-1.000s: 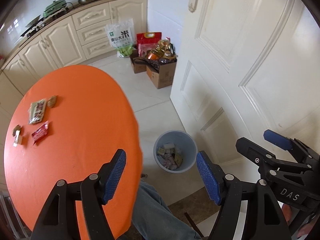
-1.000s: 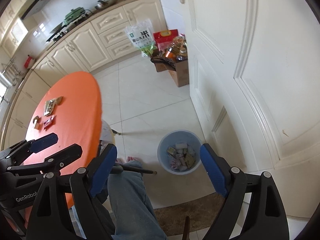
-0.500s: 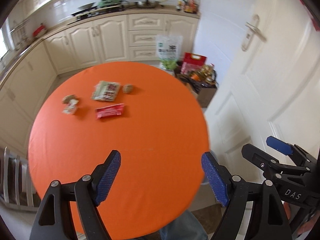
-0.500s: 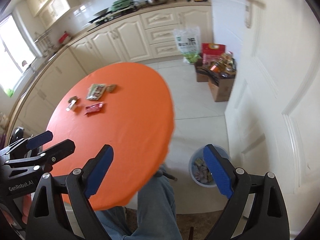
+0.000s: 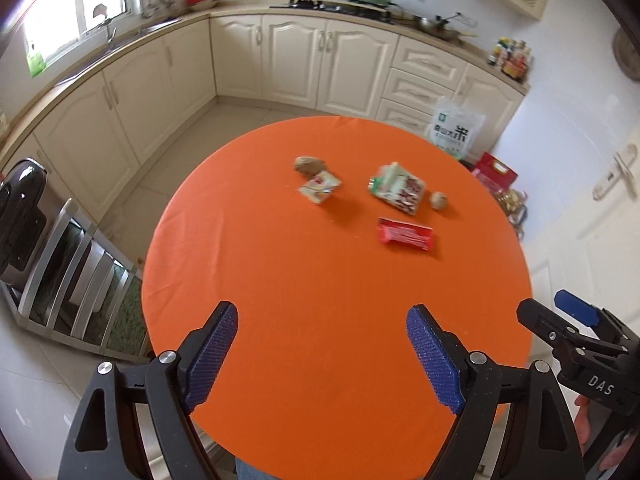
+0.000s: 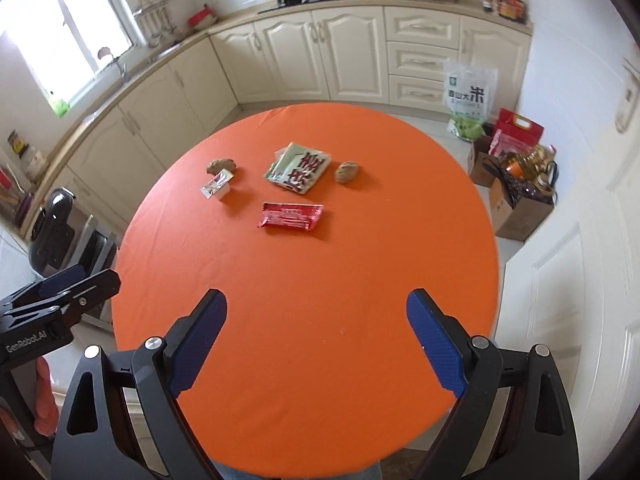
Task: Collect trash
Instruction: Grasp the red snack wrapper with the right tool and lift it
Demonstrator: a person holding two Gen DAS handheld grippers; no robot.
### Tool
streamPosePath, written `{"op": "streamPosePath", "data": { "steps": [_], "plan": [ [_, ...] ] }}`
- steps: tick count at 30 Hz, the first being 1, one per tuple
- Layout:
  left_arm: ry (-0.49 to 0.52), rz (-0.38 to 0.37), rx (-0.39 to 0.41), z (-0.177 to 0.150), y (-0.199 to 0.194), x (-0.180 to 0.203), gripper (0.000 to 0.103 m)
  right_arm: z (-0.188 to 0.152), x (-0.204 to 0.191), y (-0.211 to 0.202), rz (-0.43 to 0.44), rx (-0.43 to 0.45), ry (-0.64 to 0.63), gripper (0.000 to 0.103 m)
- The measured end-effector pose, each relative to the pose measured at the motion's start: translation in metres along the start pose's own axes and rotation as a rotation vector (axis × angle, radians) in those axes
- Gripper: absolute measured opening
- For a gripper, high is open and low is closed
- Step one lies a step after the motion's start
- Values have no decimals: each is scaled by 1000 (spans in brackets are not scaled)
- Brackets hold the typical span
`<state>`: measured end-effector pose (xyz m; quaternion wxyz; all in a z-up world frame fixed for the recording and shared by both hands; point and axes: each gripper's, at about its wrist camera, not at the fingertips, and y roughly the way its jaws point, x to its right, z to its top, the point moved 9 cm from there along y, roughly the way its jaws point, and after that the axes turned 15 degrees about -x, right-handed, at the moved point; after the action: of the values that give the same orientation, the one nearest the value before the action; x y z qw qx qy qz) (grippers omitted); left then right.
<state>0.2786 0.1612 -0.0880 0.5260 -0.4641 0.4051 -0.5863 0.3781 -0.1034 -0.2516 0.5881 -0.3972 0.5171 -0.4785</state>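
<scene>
On the far half of the round orange table (image 5: pixel 320 300) (image 6: pixel 304 320) lie pieces of trash: a red wrapper (image 5: pixel 406 234) (image 6: pixel 291 216), a green-and-white packet (image 5: pixel 397 188) (image 6: pixel 298 168), a small white packet (image 5: pixel 319 187) (image 6: pixel 217 186) and two brown lumps (image 5: pixel 307 165) (image 6: pixel 347 172). My left gripper (image 5: pixel 322 354) hangs above the table's near part, its jaws opening with nothing between them. My right gripper (image 6: pixel 316 338) (image 5: pixel 576 312) is beside it, open and empty. Both are well short of the trash.
Cream kitchen cabinets (image 6: pixel 348 52) run along the back and left. A rice bag (image 6: pixel 470 98) and a cardboard box of groceries (image 6: pixel 516 200) stand on the floor at the right by a white door (image 6: pixel 580 280). A chair (image 5: pixel 72 280) stands left of the table.
Both grippers swung left, away from the door and the blue bin on the floor, and now face the table. The bin has left both views. The left jaws stand wider.
</scene>
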Motion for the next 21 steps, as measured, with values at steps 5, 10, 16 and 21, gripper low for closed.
{"op": "streamPosePath", "data": {
  "steps": [5,10,16,21],
  "plan": [
    [-29,8,-42,28,17,-18,83,32,-16,45,-1,-88,-23,93],
    [-53,-14,-90,54,47,-39,83,61,-23,85,17,-153,-14,93],
    [-65,-34,-149,80,82,-55,83,83,-31,132,0,-232,-18,93],
    [-69,-36,-174,98,102,-65,83,94,-29,158,-34,-259,-13,91]
  ]
}}
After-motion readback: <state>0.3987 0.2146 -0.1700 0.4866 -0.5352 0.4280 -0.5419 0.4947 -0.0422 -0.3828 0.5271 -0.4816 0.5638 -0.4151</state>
